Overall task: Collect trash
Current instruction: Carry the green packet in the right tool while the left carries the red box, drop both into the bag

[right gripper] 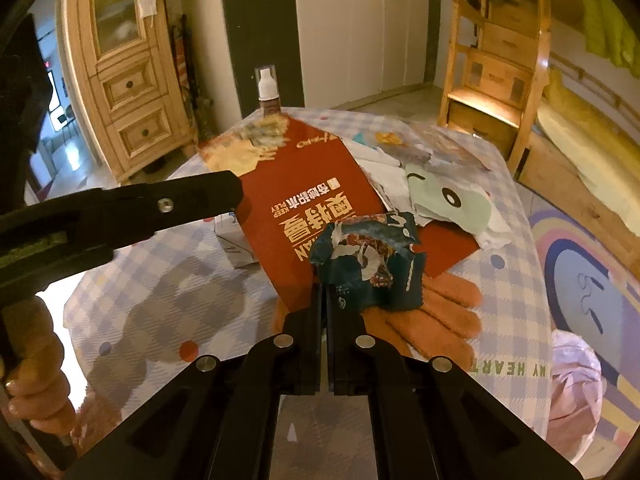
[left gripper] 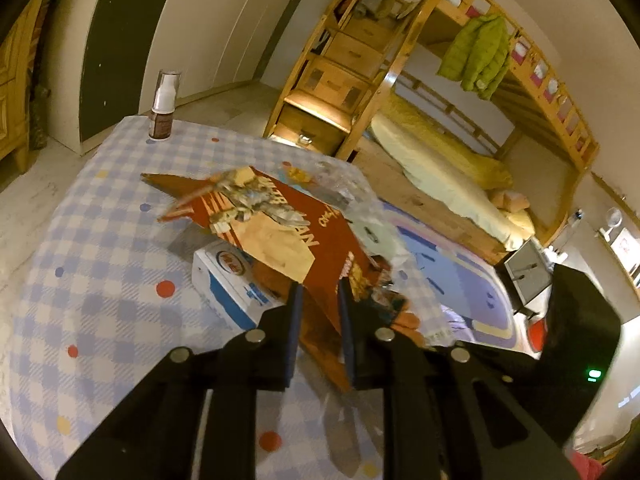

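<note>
On the checked tablecloth, at the far left around ten o'clock, a small pump bottle stands upright, well apart from the work. Nearer the middle lies a white carton, and over it rises the red paper bag, its long axis running from ten o'clock down to five o'clock, straight into the left gripper.

The left gripper's jaws stand narrow, one on each side of the bag's near edge, and the bag looks tilted up off the cloth; whether the pads press it fully is hard to tell through the blur.

In the right wrist view the left gripper's body crosses at nine o'clock, held by a hand. The same bag stretches from eleven o'clock toward six.

The right gripper is fully closed, pinching a crumpled dark-blue snack wrapper that sticks up toward one o'clock above an orange glove. Further loose wrappers lie at two o'clock, nearer the right hand.
</note>
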Demonstrator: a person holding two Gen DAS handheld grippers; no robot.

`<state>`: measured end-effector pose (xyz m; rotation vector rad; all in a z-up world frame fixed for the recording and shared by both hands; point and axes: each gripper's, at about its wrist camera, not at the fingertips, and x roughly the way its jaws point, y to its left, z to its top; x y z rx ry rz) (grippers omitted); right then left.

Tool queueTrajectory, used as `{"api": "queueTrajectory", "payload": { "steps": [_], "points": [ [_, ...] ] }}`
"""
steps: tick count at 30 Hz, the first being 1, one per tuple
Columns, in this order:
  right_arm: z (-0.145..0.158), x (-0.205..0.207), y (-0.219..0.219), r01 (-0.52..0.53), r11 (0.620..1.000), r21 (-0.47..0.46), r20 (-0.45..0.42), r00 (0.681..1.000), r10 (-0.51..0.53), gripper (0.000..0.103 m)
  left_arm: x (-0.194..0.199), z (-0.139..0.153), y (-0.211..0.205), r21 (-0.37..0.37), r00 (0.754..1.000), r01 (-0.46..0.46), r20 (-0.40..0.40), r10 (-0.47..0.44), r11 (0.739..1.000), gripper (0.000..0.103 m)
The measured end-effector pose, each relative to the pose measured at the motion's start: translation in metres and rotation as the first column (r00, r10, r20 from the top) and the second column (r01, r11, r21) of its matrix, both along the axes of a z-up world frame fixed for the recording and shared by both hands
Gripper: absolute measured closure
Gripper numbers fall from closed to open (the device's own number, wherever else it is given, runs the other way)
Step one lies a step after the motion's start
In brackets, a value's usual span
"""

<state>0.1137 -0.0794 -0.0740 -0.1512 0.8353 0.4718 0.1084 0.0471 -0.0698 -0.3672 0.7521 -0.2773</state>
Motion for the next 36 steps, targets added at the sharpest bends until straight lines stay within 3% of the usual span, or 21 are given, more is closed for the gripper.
{"api": "queueTrajectory", "payload": {
  "steps": [8,10,16,22,28,36],
  "points": [
    [-0.003,0.002,0.004,-0.011,1.0,-0.003,-0.009,1.0,0.011,0.101,0.022,-0.019,0.012,-0.025,0.998,-0.001,-0.057,0.0,1.0,0.086],
    [-0.003,0.002,0.002,-0.011,1.0,-0.005,-0.005,1.0,0.011,0.101,0.021,-0.018,0.011,-0.024,0.999,0.015,-0.05,-0.016,1.0,0.092],
    [0.022,-0.011,-0.017,0.039,0.999,0.025,0.083,0.996,-0.041,0.101,-0.006,0.019,-0.004,0.093,0.993,0.035,0.107,-0.045,0.995,0.102],
    [0.067,-0.035,-0.062,0.111,0.984,0.14,0.173,0.976,-0.134,0.101,-0.042,0.068,-0.031,0.227,0.958,0.05,0.264,-0.111,0.973,0.103],
    [0.086,-0.06,-0.116,0.194,0.956,0.218,0.183,0.955,-0.235,0.102,-0.061,0.084,-0.065,0.257,0.933,0.137,0.291,-0.212,0.957,0.103],
    [0.055,-0.08,-0.198,0.396,0.896,0.199,0.1,0.902,-0.421,0.101,-0.059,0.067,-0.151,0.349,0.884,0.317,0.227,-0.408,0.882,0.103]
  ]
}}
